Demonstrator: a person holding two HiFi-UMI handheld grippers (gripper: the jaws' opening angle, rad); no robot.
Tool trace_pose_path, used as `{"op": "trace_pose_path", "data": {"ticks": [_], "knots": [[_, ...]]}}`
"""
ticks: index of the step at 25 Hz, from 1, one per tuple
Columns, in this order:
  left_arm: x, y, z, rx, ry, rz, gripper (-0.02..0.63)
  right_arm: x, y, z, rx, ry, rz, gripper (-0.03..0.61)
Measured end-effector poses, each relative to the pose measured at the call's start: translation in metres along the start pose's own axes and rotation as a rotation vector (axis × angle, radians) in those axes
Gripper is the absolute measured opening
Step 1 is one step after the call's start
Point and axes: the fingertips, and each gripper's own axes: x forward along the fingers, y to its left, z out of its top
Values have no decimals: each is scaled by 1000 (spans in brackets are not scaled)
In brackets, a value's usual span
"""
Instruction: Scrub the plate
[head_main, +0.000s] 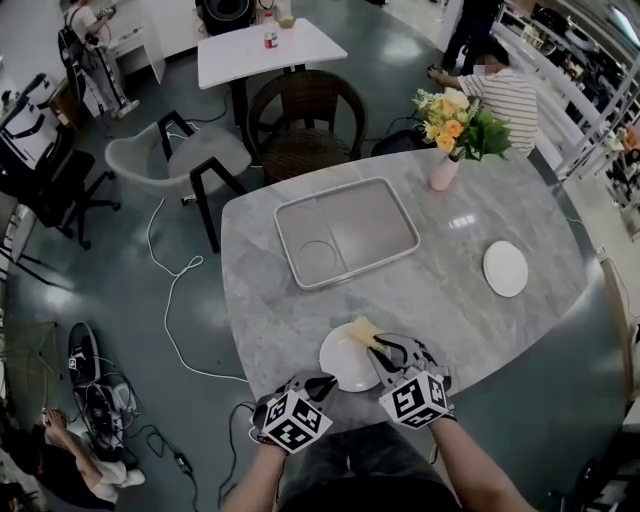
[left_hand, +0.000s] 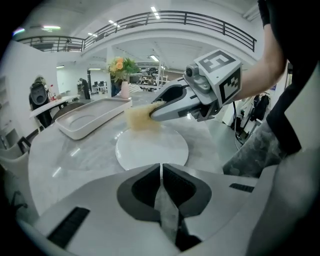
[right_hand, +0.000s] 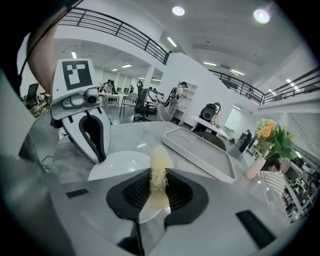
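1. Location: the plate (head_main: 345, 365) lies flat on the table (head_main: 470, 320), close to the near edge and just in front of the person.
2. Right gripper (head_main: 378, 345): we find it clenched on a yellow fibrous scrub pad (head_main: 362, 330). The pad sticks out past the tips, over the far side of the plate.
3. Left gripper (head_main: 322, 383): its jaws are pressed together with nothing between them, and the tips sit at the plate's near rim.
4. Judgement: scrubbing appears to be in hand. We advise laying the pad flat on the plate and working in overlapping passes from rim to centre. The left gripper should bear down on the rim so the plate cannot slide on the smooth stone or slip off the near edge.
5. Only the right gripper view shows the pad's fibres pinched between the ribbed jaw faces.
6. The left gripper view shows the pad low at the plate's far rim. It is blurred there, so we cannot confirm contact.
7. Only the head view shows a second plate (head_main: 505, 268), well apart to the right, and how the tray (head_main: 403, 215) lies beyond the work.
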Motion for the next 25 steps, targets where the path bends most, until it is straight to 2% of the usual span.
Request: {"op": "trace_pose_path", "data": {"ticks": [4, 9, 13, 19, 25], "knots": [[-6, 9, -6, -7, 7, 35, 25, -12, 6, -11, 6, 19, -3, 75], [-10, 22, -19, -53, 33, 77, 25, -27, 21, -19, -4, 31, 13, 75], [-5, 23, -21, -40, 48, 81, 25, -36, 40, -24, 9, 34, 41, 75], [-3, 22, -18, -20, 54, 91, 25, -39, 75, -22, 24, 17, 127, 75], [-4, 21, -18, 25, 76, 97, 25, -22, 103, 7, -4, -45, 250, 75]]}}
